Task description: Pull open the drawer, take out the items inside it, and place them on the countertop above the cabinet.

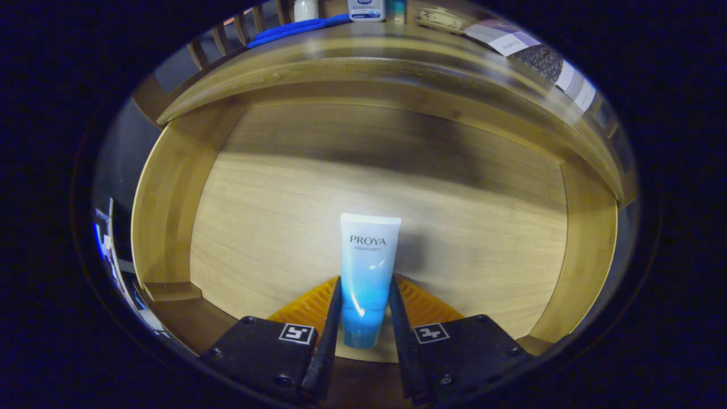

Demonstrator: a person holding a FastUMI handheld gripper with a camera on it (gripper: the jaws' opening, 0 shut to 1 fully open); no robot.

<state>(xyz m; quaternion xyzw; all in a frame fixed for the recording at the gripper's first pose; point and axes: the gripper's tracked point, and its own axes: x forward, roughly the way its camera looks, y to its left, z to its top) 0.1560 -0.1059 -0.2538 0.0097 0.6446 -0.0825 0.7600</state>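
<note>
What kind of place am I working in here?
Likely a bathroom or dressing-room style cabinet: an open wooden drawer holds a skincare tube, gripped by the gripper, with toiletry containers on the countertop above.

1. The blue-and-white tube (367, 272) lying in the open drawer (170, 187) reads "PROYA", with "AQUA PURITY" in smaller letters beneath it.
2. A white container (366, 9) on the countertop (341, 42) carries a blue brand badge too small to read surely.
3. The gripper (363, 301) bears square black-and-white markers, no words.
</note>
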